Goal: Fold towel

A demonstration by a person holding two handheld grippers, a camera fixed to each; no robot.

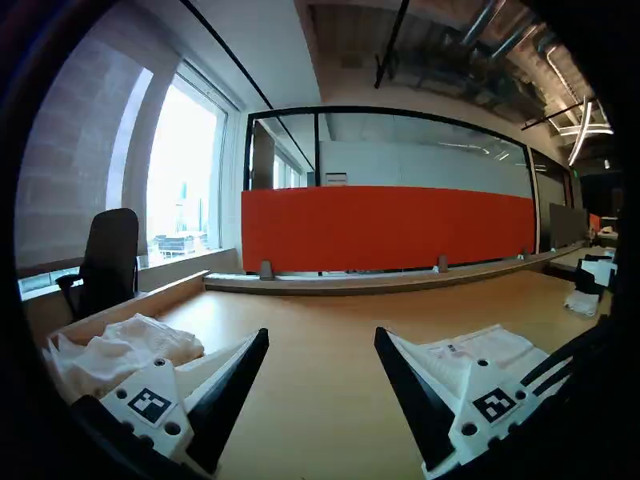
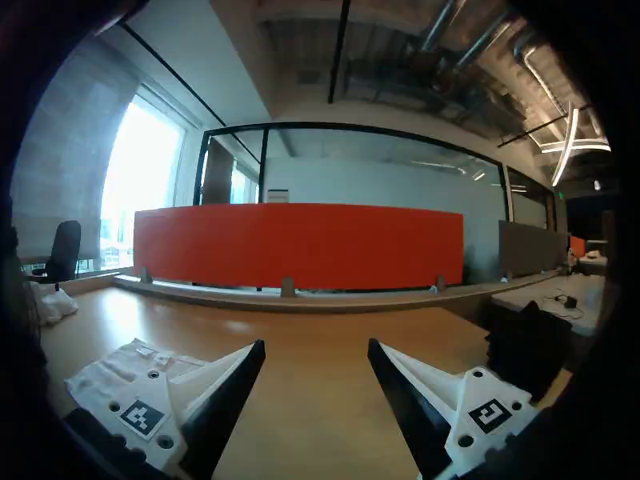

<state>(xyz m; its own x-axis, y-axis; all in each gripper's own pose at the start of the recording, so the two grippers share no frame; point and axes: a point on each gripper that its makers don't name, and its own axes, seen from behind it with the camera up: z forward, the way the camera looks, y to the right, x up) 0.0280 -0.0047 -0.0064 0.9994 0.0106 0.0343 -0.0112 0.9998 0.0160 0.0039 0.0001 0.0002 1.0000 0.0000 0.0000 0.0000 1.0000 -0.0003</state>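
Note:
In the left gripper view a flat white towel [image 1: 480,348] with a small label lies on the wooden table [image 1: 320,400], partly behind my right-hand finger. A crumpled white towel [image 1: 120,352] lies at the left by the raised table edge. My left gripper [image 1: 320,332] is open over bare wood between the two, holding nothing. In the right gripper view the flat white towel [image 2: 120,372] lies low on the left, partly behind one finger. My right gripper [image 2: 315,344] is open over the table [image 2: 320,416], nothing between its fingers. The crumpled towel [image 2: 52,304] shows far left.
An orange partition [image 1: 384,228] stands along the table's far edge under glass panels. A black office chair [image 1: 108,260] stands by the window at the left. A black object [image 2: 528,344] sits at the right edge, and another desk [image 2: 552,296] with small items lies beyond.

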